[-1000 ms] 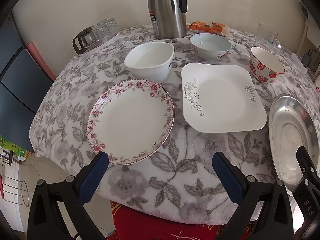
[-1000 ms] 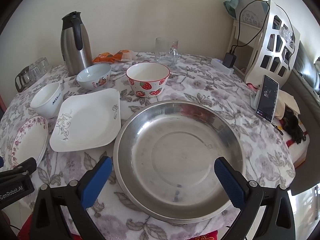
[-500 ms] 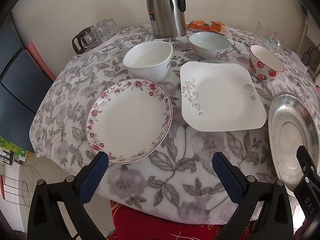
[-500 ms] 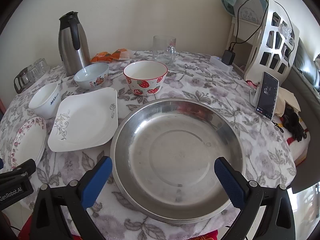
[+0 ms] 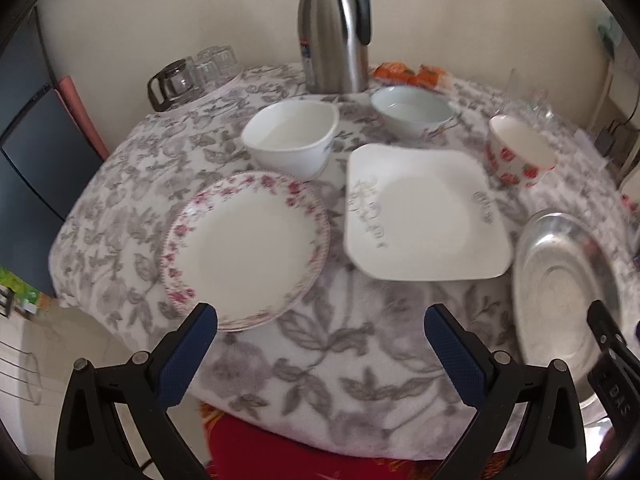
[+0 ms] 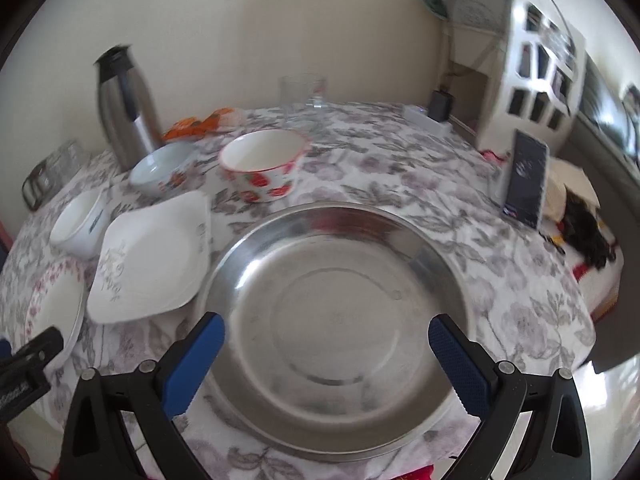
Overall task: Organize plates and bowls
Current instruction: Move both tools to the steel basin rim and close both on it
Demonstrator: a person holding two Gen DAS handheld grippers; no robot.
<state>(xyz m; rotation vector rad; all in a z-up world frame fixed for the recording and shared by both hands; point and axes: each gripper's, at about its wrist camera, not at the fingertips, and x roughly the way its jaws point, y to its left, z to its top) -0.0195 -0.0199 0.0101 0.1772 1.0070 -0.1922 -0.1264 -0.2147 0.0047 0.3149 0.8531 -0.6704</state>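
On the flowered tablecloth lie a pink-rimmed round plate [image 5: 246, 250], a square white plate [image 5: 424, 212] and a large steel dish [image 6: 332, 312]. Behind them stand a white bowl [image 5: 290, 138], a pale blue bowl [image 5: 410, 110] and a strawberry bowl [image 6: 264, 164]. My left gripper [image 5: 320, 344] hangs open over the table's near edge, its left finger just below the round plate's rim. My right gripper [image 6: 326, 354] is open, its fingers spread over the near part of the steel dish. Neither holds anything.
A steel thermos jug [image 5: 336, 26] stands at the back, with glass cups [image 5: 196, 74] to its left and an orange packet [image 5: 408, 72] beside it. A drinking glass [image 6: 302, 94], a phone [image 6: 526, 178] and a white rack [image 6: 532, 60] sit at the right.
Both views have shifted and blurred: the left gripper has drawn back and tilted, so the table sits lower and farther, and the right gripper has moved in over the steel dish.
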